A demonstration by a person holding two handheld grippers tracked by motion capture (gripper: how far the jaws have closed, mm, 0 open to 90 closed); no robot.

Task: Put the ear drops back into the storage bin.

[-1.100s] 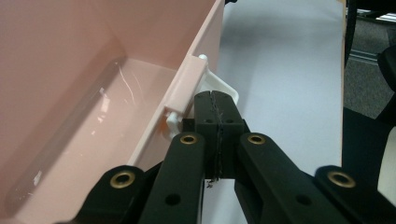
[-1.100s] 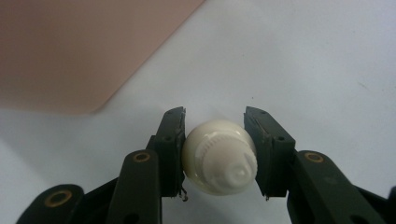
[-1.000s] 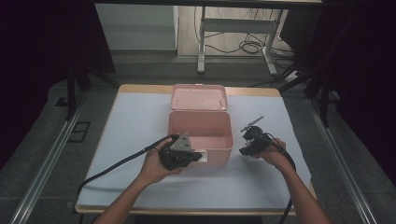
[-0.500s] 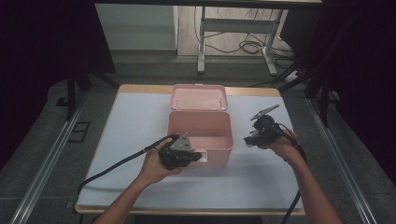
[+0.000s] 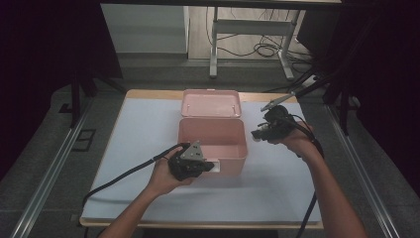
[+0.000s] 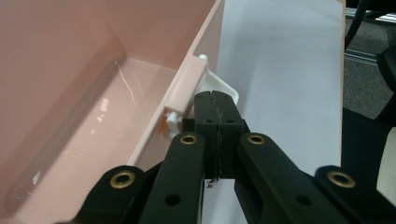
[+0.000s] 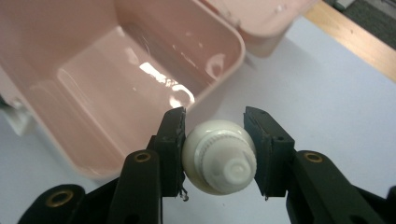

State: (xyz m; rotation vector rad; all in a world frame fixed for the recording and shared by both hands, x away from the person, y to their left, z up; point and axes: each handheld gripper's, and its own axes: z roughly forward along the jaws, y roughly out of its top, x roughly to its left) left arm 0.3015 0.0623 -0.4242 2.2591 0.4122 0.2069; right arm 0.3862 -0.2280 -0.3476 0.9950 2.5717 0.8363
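An open pink box [image 5: 213, 138] stands mid-table, its lid [image 5: 211, 103] laid back behind it. My left gripper [image 5: 210, 166] rests at the box's front wall. In the left gripper view its jaws [image 6: 214, 95] are shut, pad against pad, with their tips up against the white latch [image 6: 219, 86] on the pink box [image 6: 84, 93]. My right gripper [image 5: 256, 133] hovers above the table just right of the box, pointing toward it. It [image 7: 213, 114] is shut on a white round container with a ribbed screw cap [image 7: 219, 161], the cap facing the camera and the box interior [image 7: 116, 79] beyond.
A pale blue mat [image 5: 143, 129] covers the wooden table [image 5: 148, 94]. Black cables [image 5: 119, 176] trail from both grippers toward the table's near edge. Metal table legs and floor cables [image 5: 257, 49] lie beyond the far edge, and dark curtains hang at both sides.
My right gripper has risen from the table beside the box with the white container still in it. The left gripper and the box have stayed put.
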